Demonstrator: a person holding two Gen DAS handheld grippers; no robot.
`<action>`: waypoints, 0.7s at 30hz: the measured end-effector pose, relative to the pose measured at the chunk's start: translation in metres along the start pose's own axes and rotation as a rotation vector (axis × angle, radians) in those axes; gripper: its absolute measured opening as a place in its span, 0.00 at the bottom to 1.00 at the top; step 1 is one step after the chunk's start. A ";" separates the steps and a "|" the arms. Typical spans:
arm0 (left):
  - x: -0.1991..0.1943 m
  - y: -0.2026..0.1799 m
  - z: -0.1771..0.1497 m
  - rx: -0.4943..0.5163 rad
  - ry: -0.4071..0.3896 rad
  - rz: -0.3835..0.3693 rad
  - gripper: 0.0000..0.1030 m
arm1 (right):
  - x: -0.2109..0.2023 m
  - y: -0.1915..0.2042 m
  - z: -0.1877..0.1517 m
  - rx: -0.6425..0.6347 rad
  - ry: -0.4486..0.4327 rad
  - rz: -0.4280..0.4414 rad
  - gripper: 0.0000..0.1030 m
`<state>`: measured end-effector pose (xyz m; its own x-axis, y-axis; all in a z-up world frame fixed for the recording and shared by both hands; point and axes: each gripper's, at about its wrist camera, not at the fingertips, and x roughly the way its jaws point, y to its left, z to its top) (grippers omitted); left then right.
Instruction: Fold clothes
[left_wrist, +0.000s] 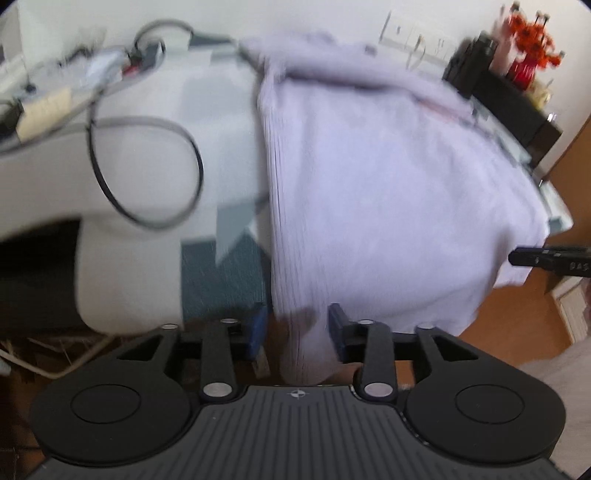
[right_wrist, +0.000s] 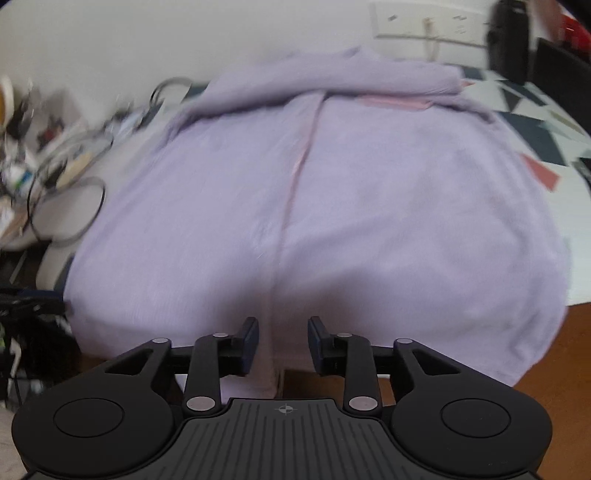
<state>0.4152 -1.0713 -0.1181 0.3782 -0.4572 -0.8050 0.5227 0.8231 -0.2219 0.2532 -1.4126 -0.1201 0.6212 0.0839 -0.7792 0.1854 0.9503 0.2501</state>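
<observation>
across the table (right_wrist: 535, 110) we see a lilac garment (right_wrist: 332, 203) spread flat for folding; our left gripper (left_wrist: 297, 325) and right gripper (right_wrist: 282, 341) gape wide at its near hem.

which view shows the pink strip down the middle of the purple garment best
The right wrist view: the pink strip runs down the centre of the lilac garment, facing the camera. The left wrist view shows the garment from its side edge, with only a faint pink trace near the far end.
</observation>
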 end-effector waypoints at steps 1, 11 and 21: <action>-0.006 0.001 0.004 -0.008 -0.027 -0.009 0.58 | -0.004 -0.009 0.003 0.014 -0.018 -0.021 0.30; 0.052 -0.006 0.061 -0.059 -0.052 0.022 0.60 | -0.023 -0.102 0.040 0.087 -0.151 -0.249 0.67; 0.085 -0.018 0.061 -0.060 0.042 0.098 0.93 | 0.024 -0.131 0.056 0.039 -0.076 -0.345 0.88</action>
<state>0.4846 -1.1461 -0.1489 0.3923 -0.3605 -0.8463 0.4381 0.8822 -0.1727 0.2863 -1.5523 -0.1396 0.5716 -0.2644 -0.7767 0.4226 0.9063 0.0025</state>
